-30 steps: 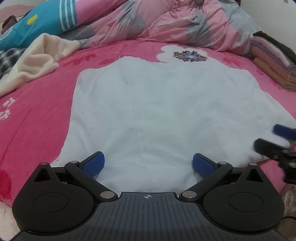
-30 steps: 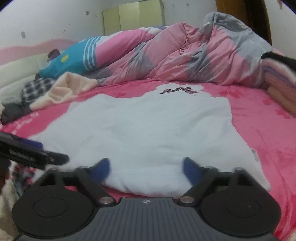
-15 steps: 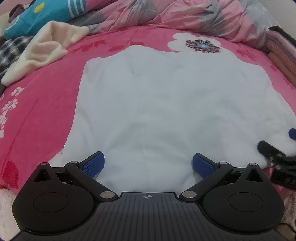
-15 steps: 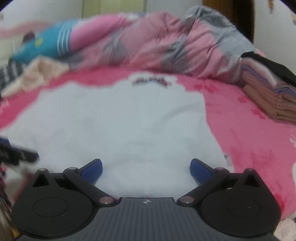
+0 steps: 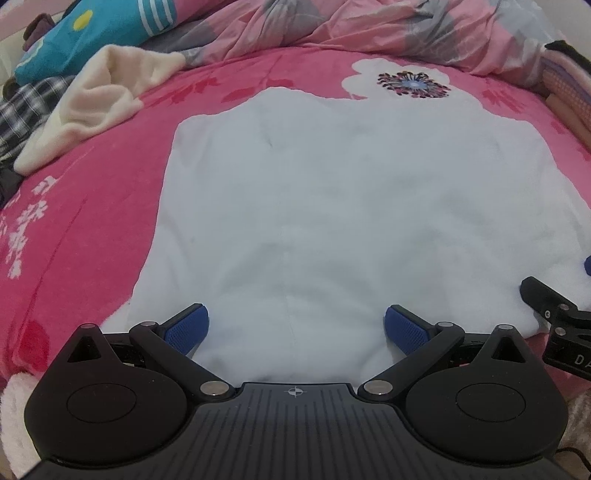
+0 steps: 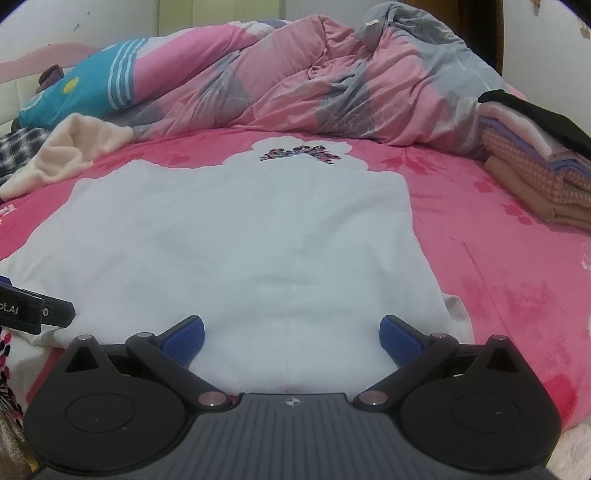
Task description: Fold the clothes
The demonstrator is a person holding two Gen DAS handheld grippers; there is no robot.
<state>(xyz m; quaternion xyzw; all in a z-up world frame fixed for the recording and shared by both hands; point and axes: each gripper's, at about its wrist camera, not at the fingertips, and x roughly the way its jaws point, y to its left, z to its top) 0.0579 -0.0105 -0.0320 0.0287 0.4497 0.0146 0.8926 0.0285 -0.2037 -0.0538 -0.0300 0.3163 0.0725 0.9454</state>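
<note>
Left wrist view: the left gripper (image 5: pixel 295 326) sits low over the near hem of a white garment (image 5: pixel 343 206), its jaws spread wide with nothing between the blue pads (image 5: pixel 186 326). The garment lies spread flat on the pink bed sheet (image 5: pixel 92 192), reaching from the near edge of the bed toward a white flower print (image 5: pixel 410 79) on the sheet. A cream fleece cloth (image 5: pixel 99 99) lies bunched to the left, apart from the garment, with a checked cloth (image 5: pixel 26 107) beyond it. A pink and grey quilt (image 5: pixel 369 29) is heaped along the far side. The right gripper (image 5: pixel 554 314) enters at the right edge, at the garment's near right corner; only part of it shows here.

Right wrist view: the right gripper (image 6: pixel 291 338) is likewise low at the garment's (image 6: pixel 236 243) near hem, jaws spread wide and empty, pads (image 6: pixel 400 339) on either side of a centre seam. A small tab of fabric sticks out at the garment's right near edge. A stack of folded clothes (image 6: pixel 532 170) stands on the sheet (image 6: pixel 498 258) to the right, well apart from the garment. Part of the left gripper (image 6: pixel 33 312) shows at the left edge, just beside the hem.
</note>
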